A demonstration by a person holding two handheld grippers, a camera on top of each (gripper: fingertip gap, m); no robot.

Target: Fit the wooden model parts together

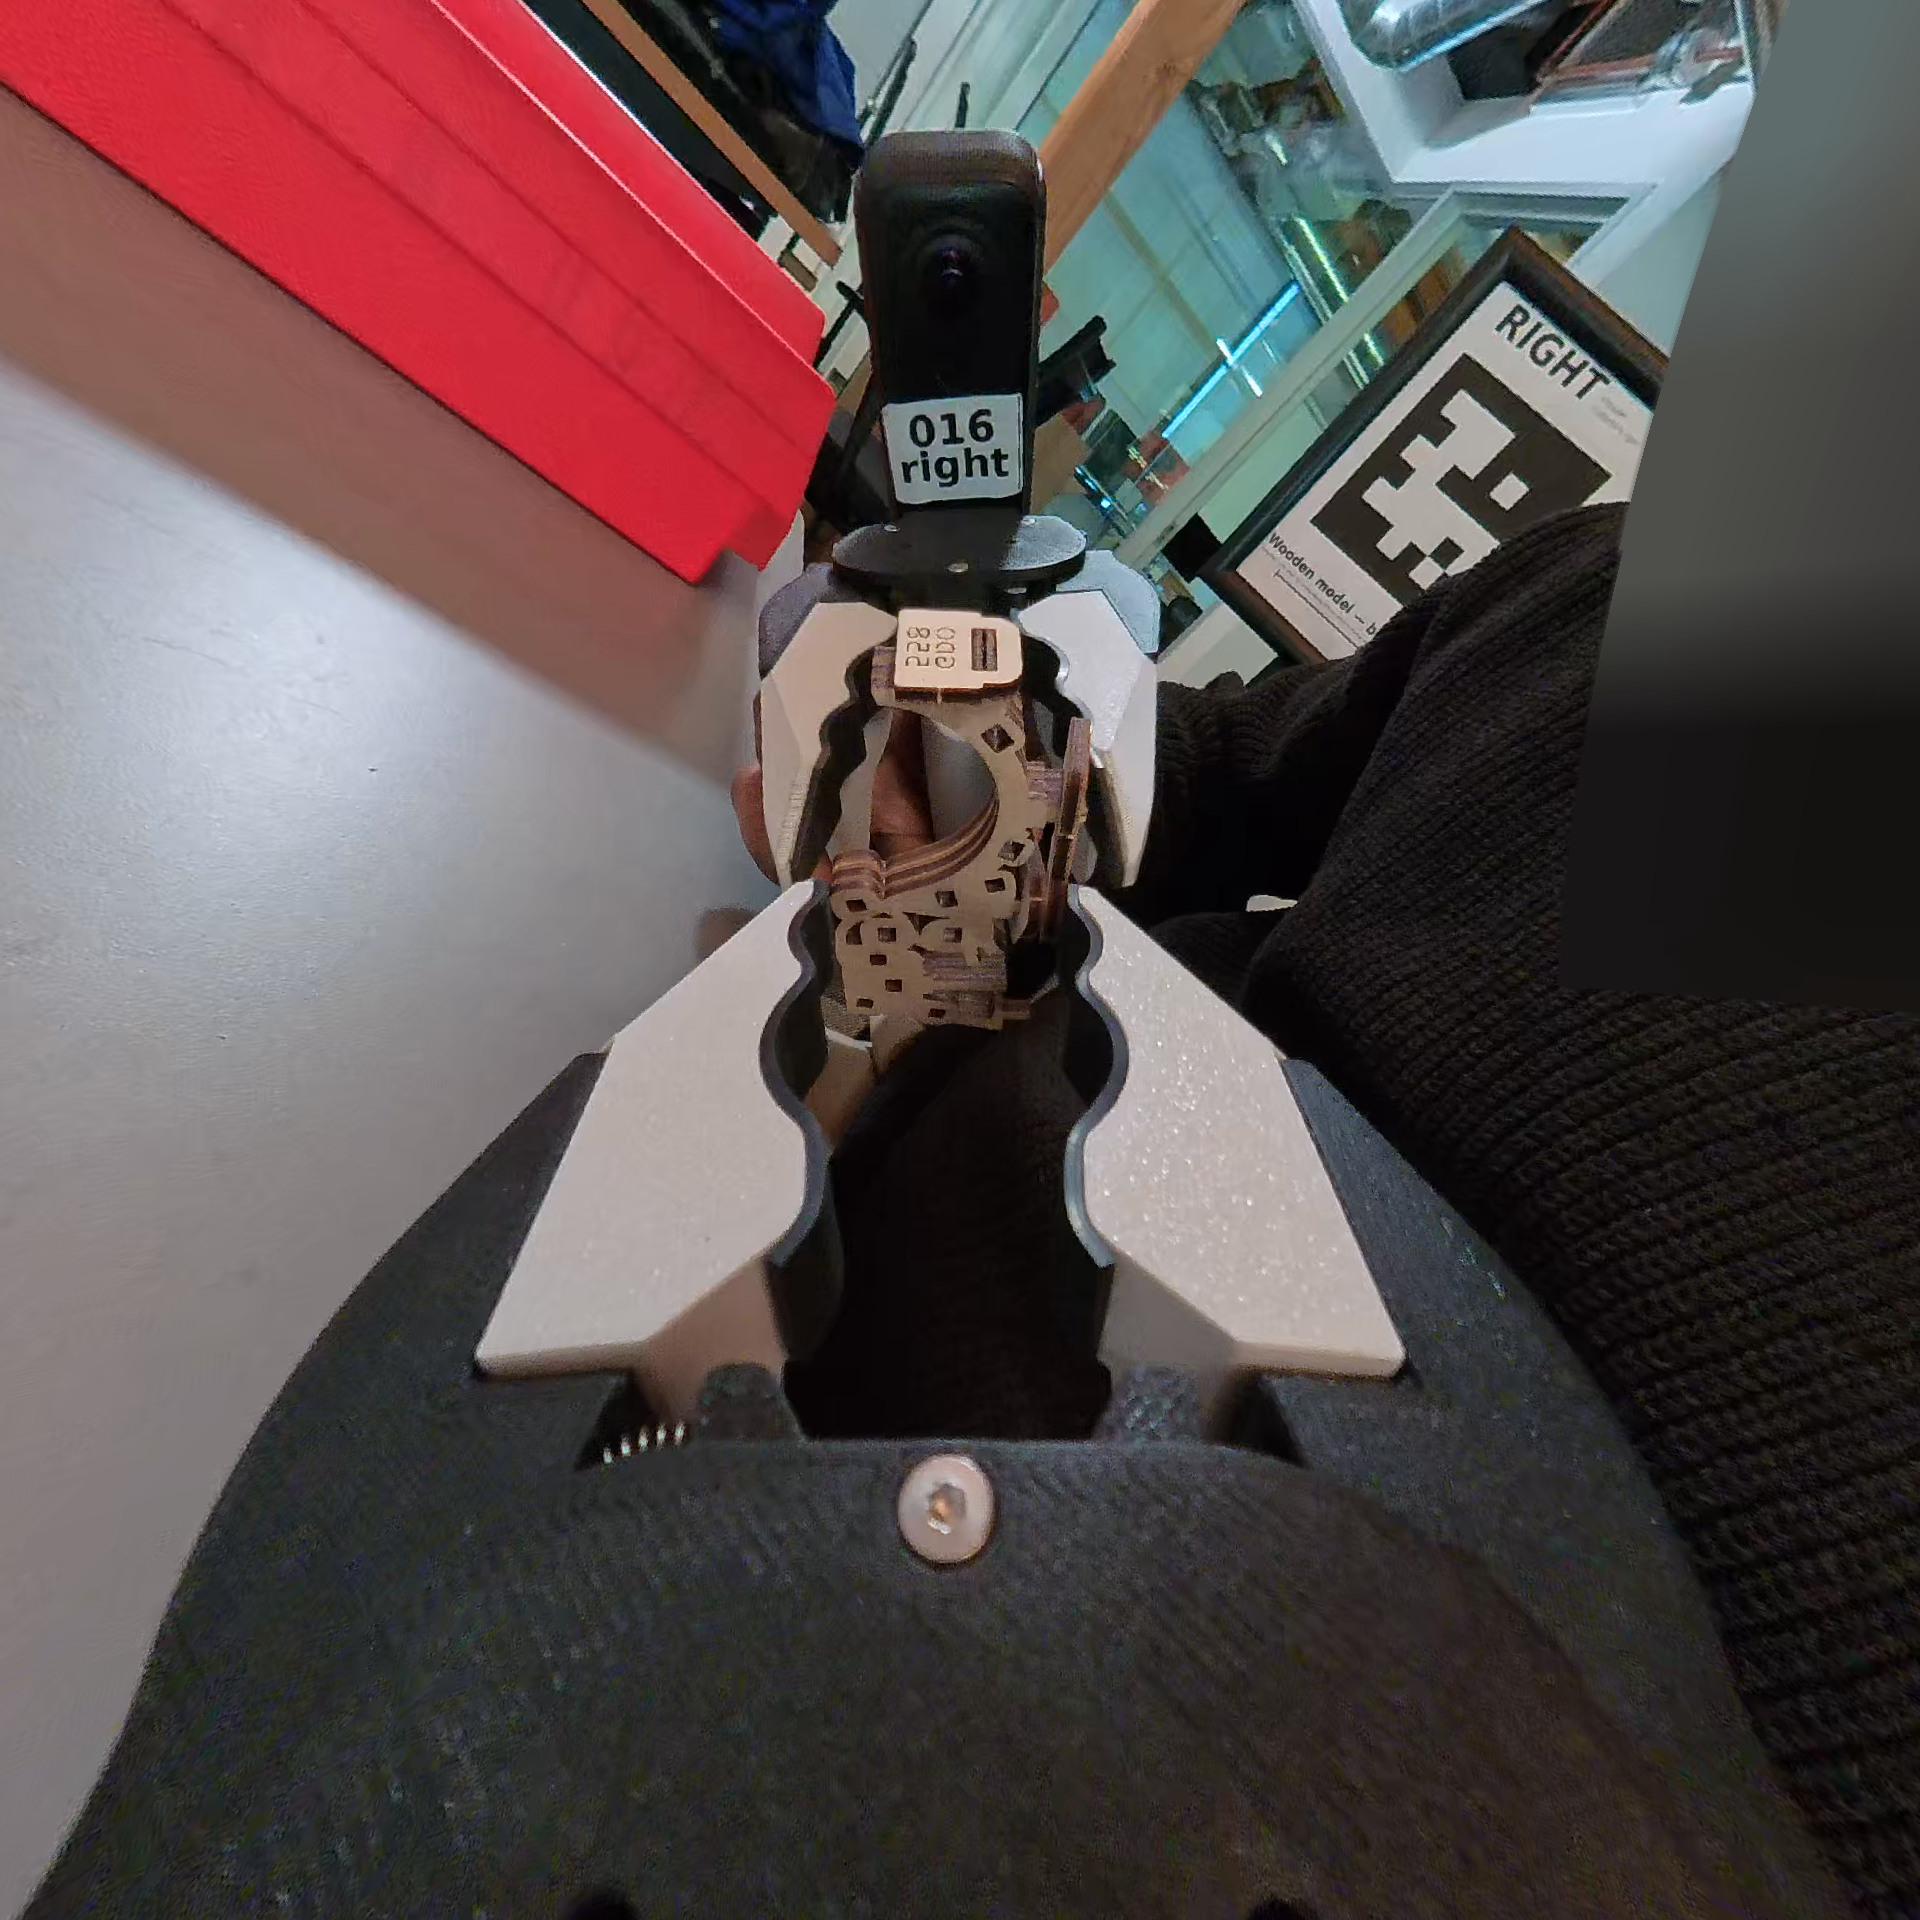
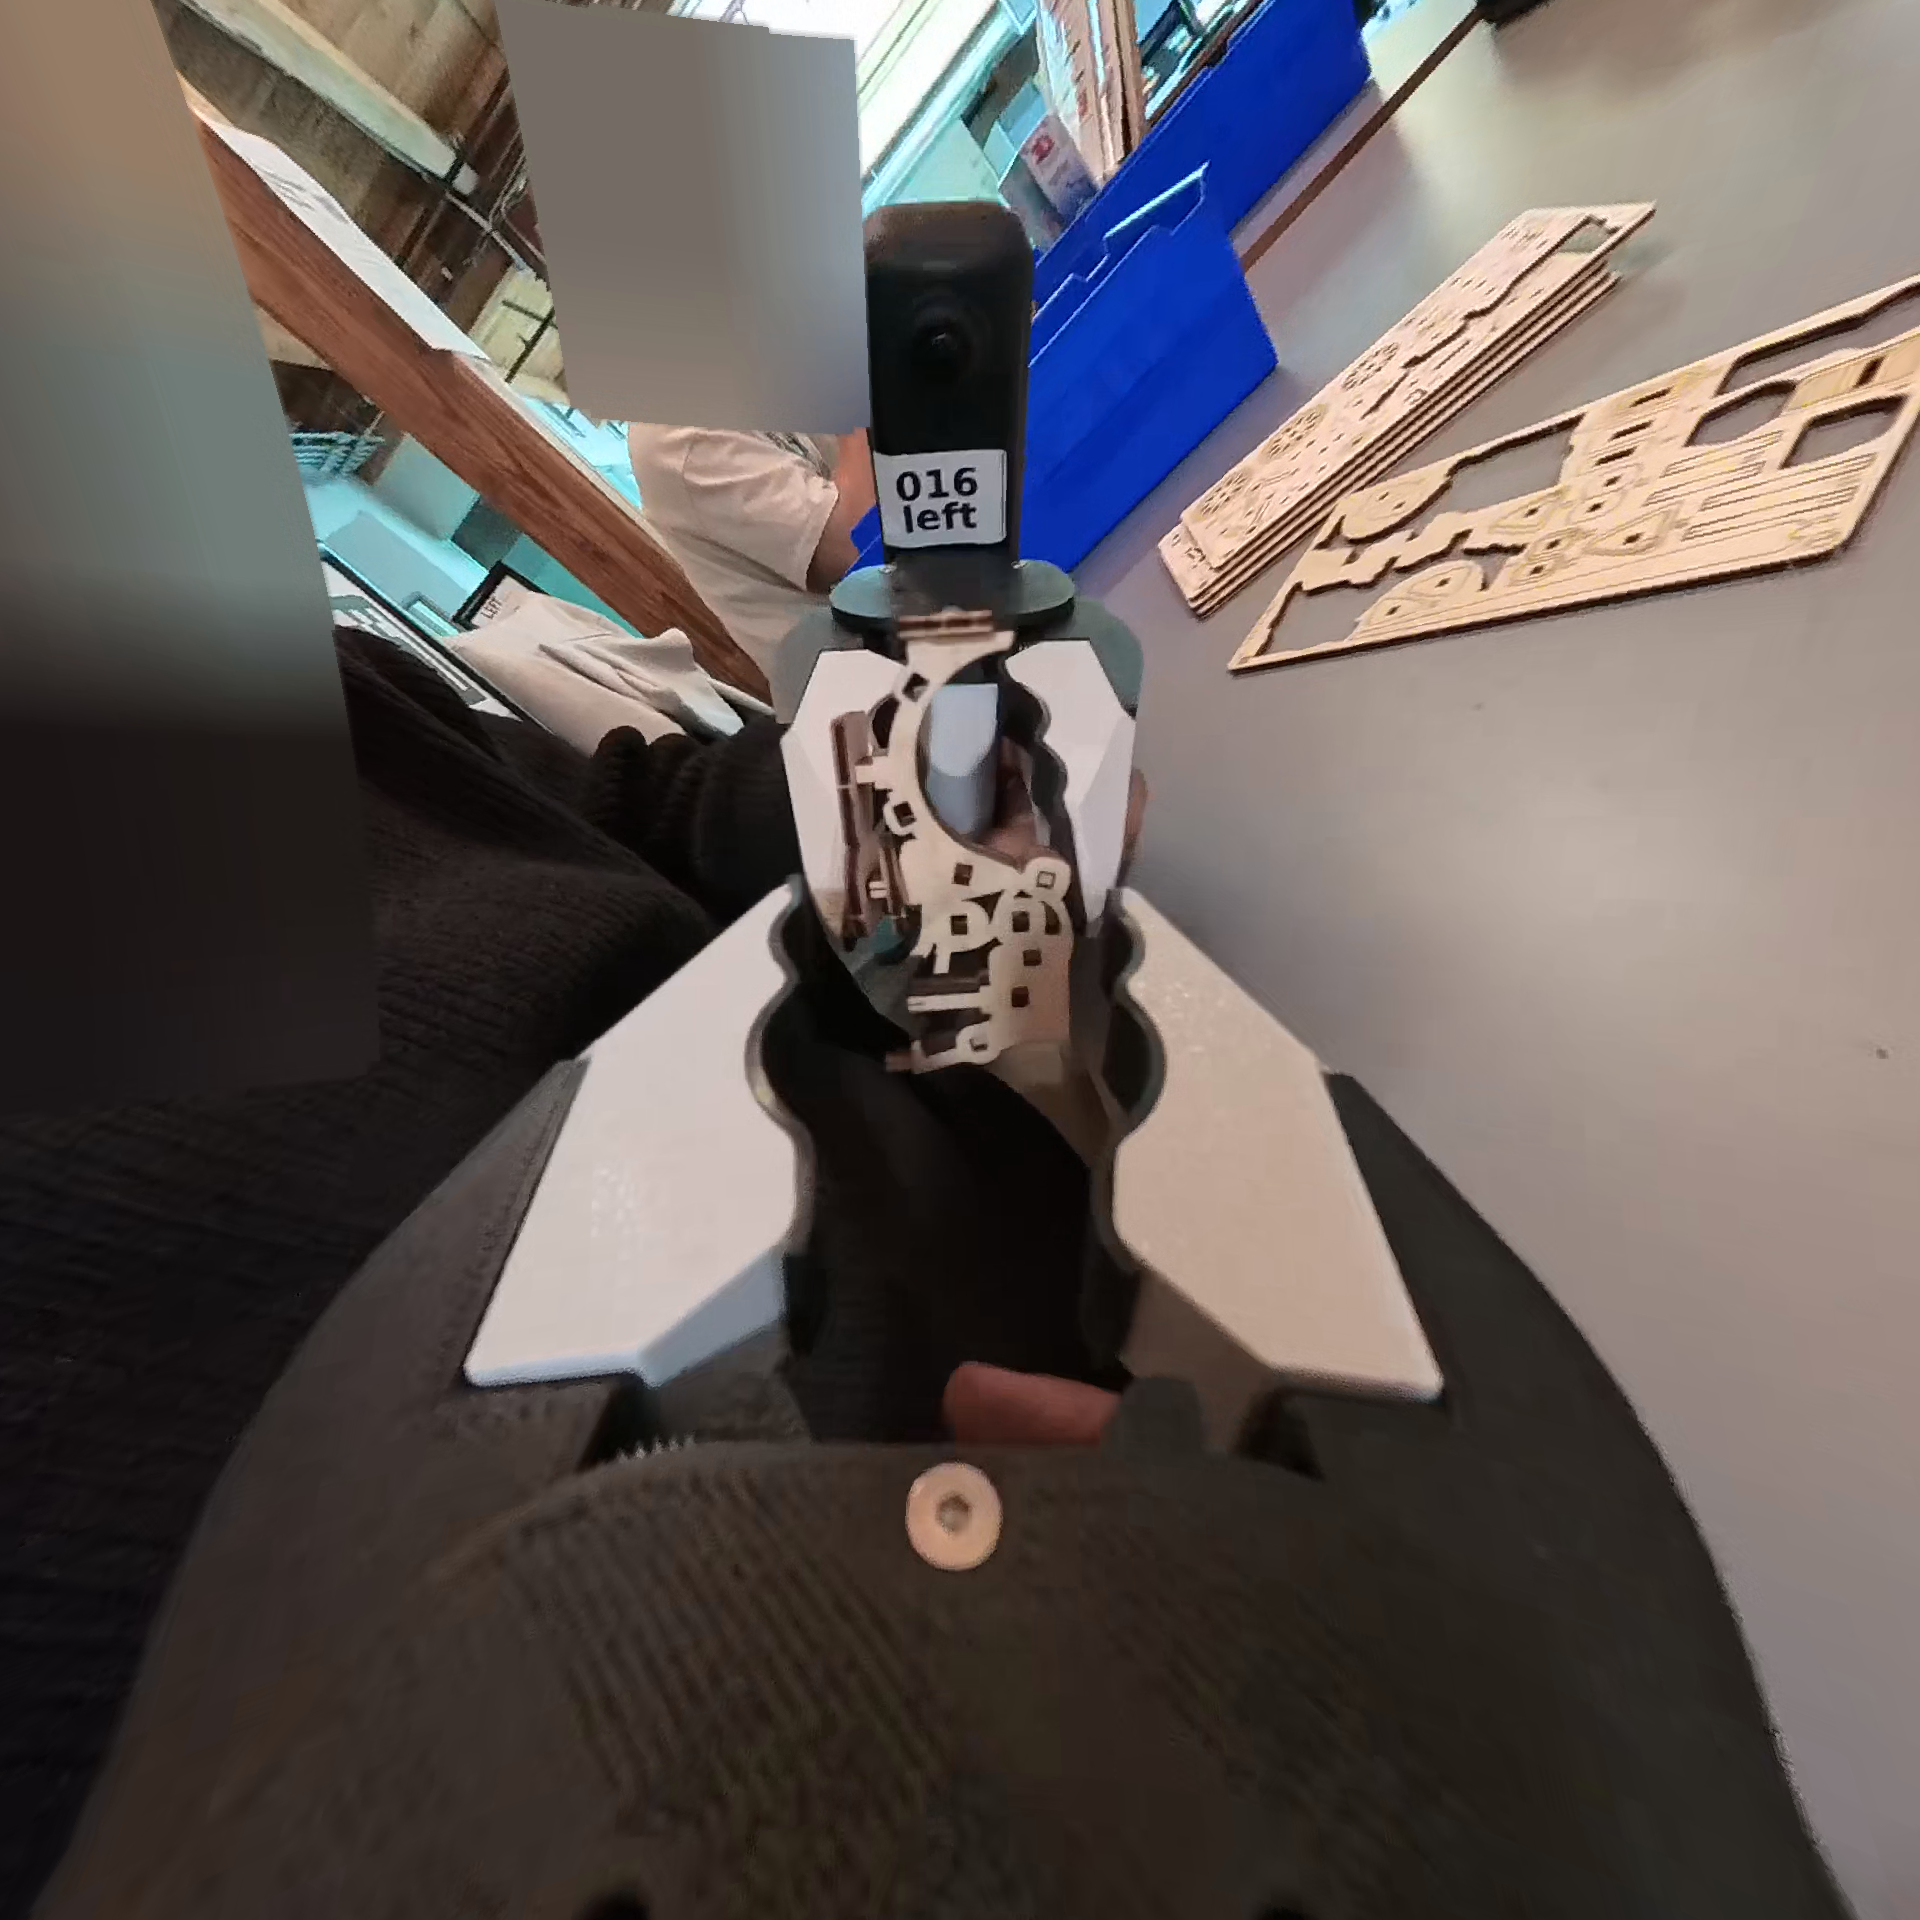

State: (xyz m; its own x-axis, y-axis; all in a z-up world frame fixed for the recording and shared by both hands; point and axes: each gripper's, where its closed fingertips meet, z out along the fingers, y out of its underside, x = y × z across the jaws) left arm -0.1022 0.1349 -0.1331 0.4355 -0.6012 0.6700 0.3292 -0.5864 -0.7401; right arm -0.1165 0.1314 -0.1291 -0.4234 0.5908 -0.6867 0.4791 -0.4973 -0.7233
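Note:
A partly built wooden model [image 1: 894,961], a curved arch over a block of slotted plates, hangs in the air between my two grippers, which face each other. My left gripper [image 1: 945,904] is shut on its lower slotted part. My right gripper [image 2: 961,925] is closed around the model [image 2: 1029,977] from the opposite side. In the left wrist view the right gripper [image 1: 951,748] shows behind the model, with a small flat wooden tab [image 1: 951,665] at its top. In the right wrist view the left gripper [image 2: 956,769] shows behind the model. Black sleeves [image 1: 1558,1039] hide the hands.
The grey table [image 1: 260,935] lies below. Red boxes [image 1: 416,260] stand at one side, with a framed marker sign [image 1: 1455,468] behind. On the other side lie a stack of wooden part sheets [image 2: 1403,395], a punched-out sheet [image 2: 1610,488] and a blue bin [image 2: 1143,343]. A person [image 2: 748,509] sits beyond. Only a small space, under 4 cm, lies between the two pairs of fingers.

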